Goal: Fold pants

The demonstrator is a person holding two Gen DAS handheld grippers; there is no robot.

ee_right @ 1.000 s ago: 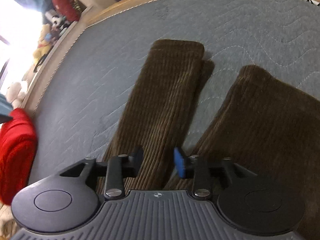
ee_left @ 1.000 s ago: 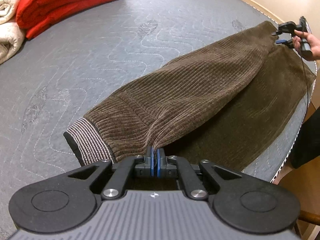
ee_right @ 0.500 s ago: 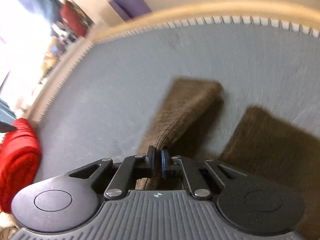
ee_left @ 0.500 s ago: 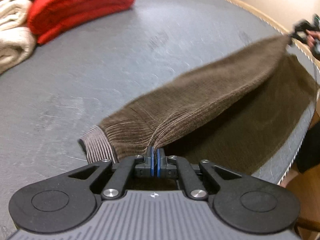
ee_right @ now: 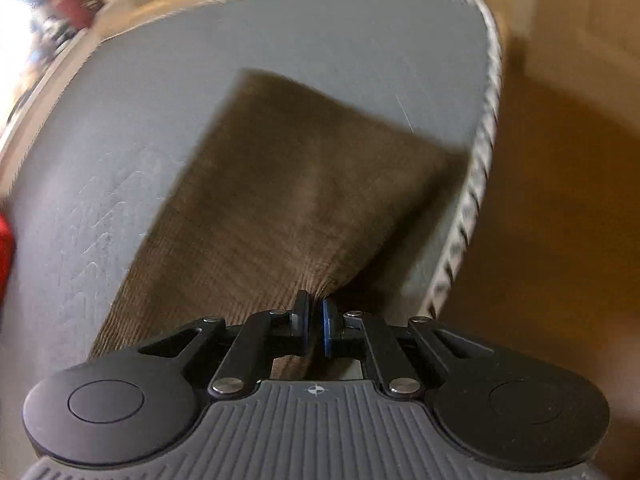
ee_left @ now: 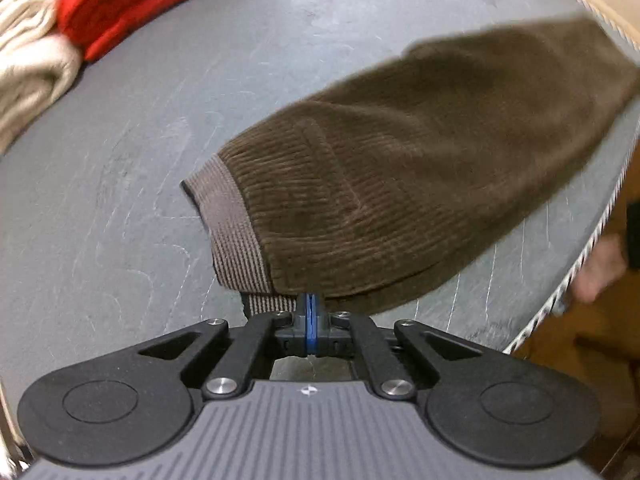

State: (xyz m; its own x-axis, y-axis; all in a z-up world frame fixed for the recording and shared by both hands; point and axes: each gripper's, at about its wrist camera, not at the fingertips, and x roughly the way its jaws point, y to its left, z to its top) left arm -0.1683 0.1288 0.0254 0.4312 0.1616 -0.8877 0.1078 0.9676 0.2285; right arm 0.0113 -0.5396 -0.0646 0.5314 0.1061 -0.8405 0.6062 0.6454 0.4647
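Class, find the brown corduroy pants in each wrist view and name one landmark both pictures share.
Left wrist view: the brown corduroy pants run from the left gripper at bottom centre up to the top right, striped waistband towards the left.
Right wrist view: the pants fill the centre, reaching up from the right gripper.
Shared landmark: the grey quilted mattress with its stitched edge.

pants (ee_left: 400, 176) on mattress (ee_left: 160, 168), near its right edge | waistband (ee_left: 236, 236) toward left gripper (ee_left: 307, 312), which pinches the near hem | right gripper (ee_right: 315, 320) pinches the opposite end | blankets (ee_left: 80, 28) stacked at far-left of mattress, well apart from pants
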